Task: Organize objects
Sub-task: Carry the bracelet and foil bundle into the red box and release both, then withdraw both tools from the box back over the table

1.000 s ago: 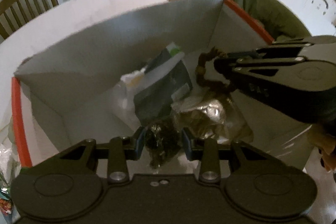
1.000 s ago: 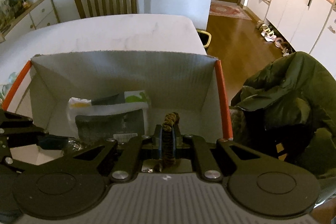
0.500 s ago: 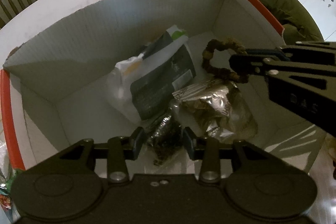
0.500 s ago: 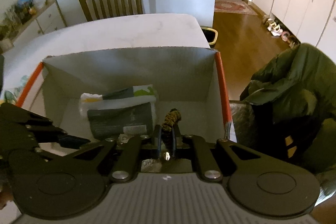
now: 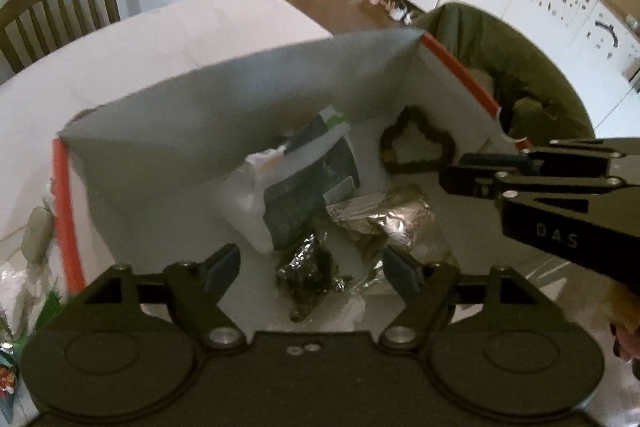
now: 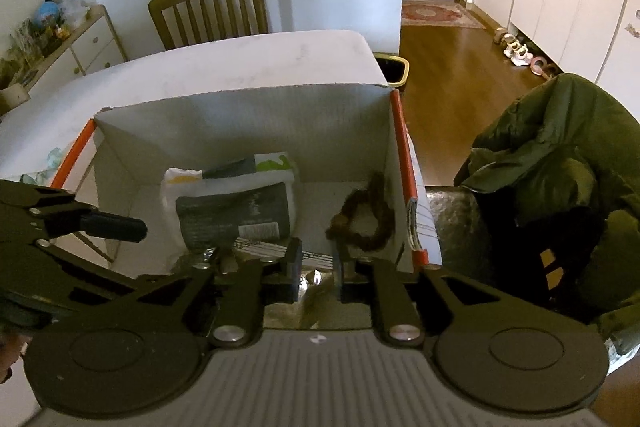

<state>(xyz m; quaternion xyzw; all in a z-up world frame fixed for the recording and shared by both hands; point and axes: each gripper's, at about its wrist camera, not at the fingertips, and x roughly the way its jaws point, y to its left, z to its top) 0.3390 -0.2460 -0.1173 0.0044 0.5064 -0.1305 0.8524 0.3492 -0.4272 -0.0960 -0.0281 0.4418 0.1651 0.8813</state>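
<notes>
both grippers have just let go over the cardboard box (image 5: 224, 115) with orange edges. the left gripper (image 5: 312, 269), which a second ago pinched a dark crinkled foil packet (image 5: 308, 275), is spreading its jaws wide; the packet now lies loose on the box floor below and between the pads, touched by neither. the right gripper (image 6: 316, 263), which had clamped a brown braided loop (image 6: 362, 217), is starting to part its jaws, with nothing between them now; the loop has dropped and rests against the right wall of the box, near the far corner. beside these lie a white and dark pouch (image 5: 304, 187) toward the back and a silver foil bag (image 5: 384, 219) just in front of it, next to the dark packet. so two more things have gone into the box, and both hands look free to fetch the next items; some packets seem to wait on the table (image 5: 140, 47) outside the left wall.
</notes>
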